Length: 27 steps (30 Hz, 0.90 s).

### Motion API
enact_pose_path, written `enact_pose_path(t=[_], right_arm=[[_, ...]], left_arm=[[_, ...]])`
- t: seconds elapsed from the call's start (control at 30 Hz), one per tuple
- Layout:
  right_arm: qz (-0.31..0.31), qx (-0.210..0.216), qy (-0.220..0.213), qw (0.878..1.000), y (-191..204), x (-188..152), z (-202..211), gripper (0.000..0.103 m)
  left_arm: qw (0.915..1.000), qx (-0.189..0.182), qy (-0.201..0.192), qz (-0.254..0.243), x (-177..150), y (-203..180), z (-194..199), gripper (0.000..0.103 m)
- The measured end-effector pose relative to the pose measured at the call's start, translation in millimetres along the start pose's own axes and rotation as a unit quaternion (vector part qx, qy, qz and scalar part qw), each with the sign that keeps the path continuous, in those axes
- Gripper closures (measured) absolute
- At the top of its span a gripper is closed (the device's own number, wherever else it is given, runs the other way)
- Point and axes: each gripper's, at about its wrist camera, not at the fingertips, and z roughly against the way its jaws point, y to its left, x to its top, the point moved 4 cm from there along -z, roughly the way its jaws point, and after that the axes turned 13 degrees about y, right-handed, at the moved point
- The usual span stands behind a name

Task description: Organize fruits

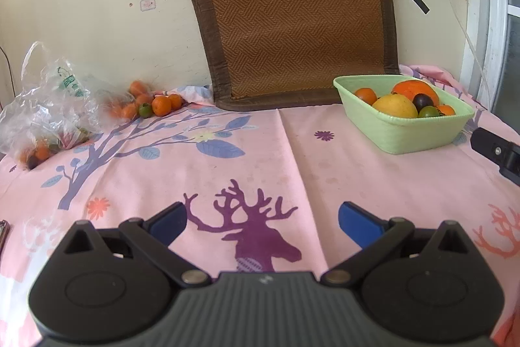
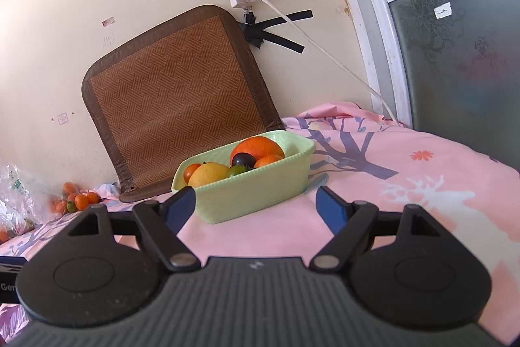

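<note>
Both hand-held grippers, left [image 1: 262, 221] and right [image 2: 255, 205], hover released, tilted toward green basket [image 2: 256, 191]

Centre of the pink cloth [image 1: 292, 152] is bare, so you can pass there. Green basket [image 1: 403, 132] blocks right of frame, plastic bag [image 1: 48, 106] and loose oranges [image 1: 152, 103] left, woven mat [image 1: 292, 21] upper centre.

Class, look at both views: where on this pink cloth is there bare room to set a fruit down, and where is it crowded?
Free: the wide cloth between the clear plastic bag and the pale green basket. Crowded: the loose small oranges by the wall and the full basket.
</note>
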Motion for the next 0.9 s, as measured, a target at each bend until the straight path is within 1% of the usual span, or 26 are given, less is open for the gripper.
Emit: enact_pose_path(t=[0.17, 0.53, 0.9], right_arm=[[0.0, 0.0, -0.001, 1.0, -0.1, 0.0, 0.4, 0.02], [-0.002, 0.003, -0.001, 1.0, 0.7, 0.7, 1.2, 0.02], [-0.003, 0.01, -0.003, 1.0, -0.8, 0.8, 1.0, 0.02]], left_arm=[[1.0, 0.005, 0.002, -0.008, -0.9, -2.6, 0.3, 0.0], [0.9998, 0.008, -0.008, -0.014, 0.5, -4.0, 3.9, 0.0], [0.9995, 0.028, 0.001, -0.015, 2.3, -2.7, 0.6, 0.0]])
